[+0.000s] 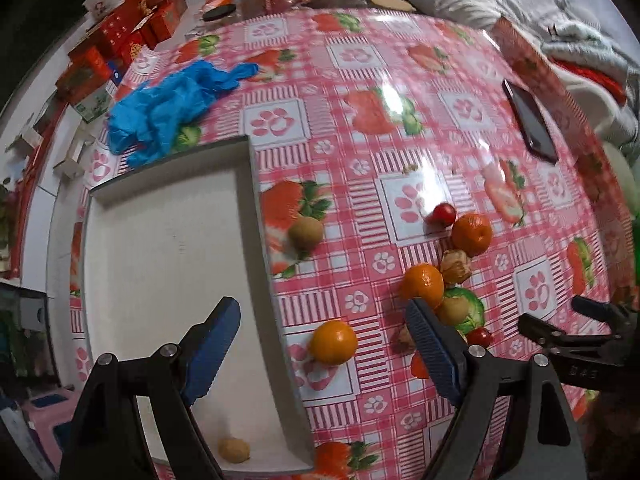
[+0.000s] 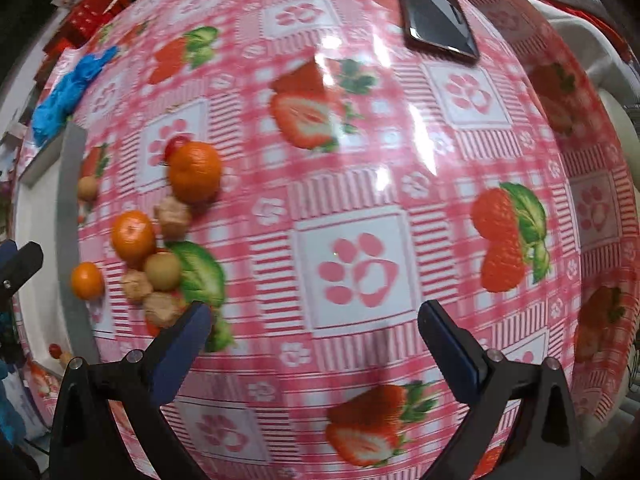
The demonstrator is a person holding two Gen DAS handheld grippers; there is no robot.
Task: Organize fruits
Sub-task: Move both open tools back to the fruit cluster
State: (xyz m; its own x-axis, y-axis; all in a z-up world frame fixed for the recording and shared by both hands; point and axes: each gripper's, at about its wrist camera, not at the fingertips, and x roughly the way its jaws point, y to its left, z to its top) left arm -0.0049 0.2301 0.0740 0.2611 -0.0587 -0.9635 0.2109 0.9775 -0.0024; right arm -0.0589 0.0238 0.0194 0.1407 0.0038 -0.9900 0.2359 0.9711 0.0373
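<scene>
A white tray (image 1: 160, 240) with a grey rim lies at the table's left and holds one small tan fruit (image 1: 233, 449). My left gripper (image 1: 324, 344) is open and empty, straddling the tray's right rim above an orange (image 1: 334, 341). More oranges (image 1: 472, 234) (image 1: 423, 285), a kiwi (image 1: 306, 233), walnuts (image 1: 455, 266) and small red fruits (image 1: 444, 214) lie on the cloth. My right gripper (image 2: 314, 340) is open and empty over bare cloth, right of the fruit cluster (image 2: 164, 270); its fingers (image 1: 560, 334) show in the left wrist view.
A black phone (image 2: 438, 20) lies at the far right of the table. A blue glove (image 1: 168, 108) lies behind the tray. Red boxes (image 1: 132, 28) and clutter line the far edge. A grey blanket (image 1: 520, 4) is beyond the table.
</scene>
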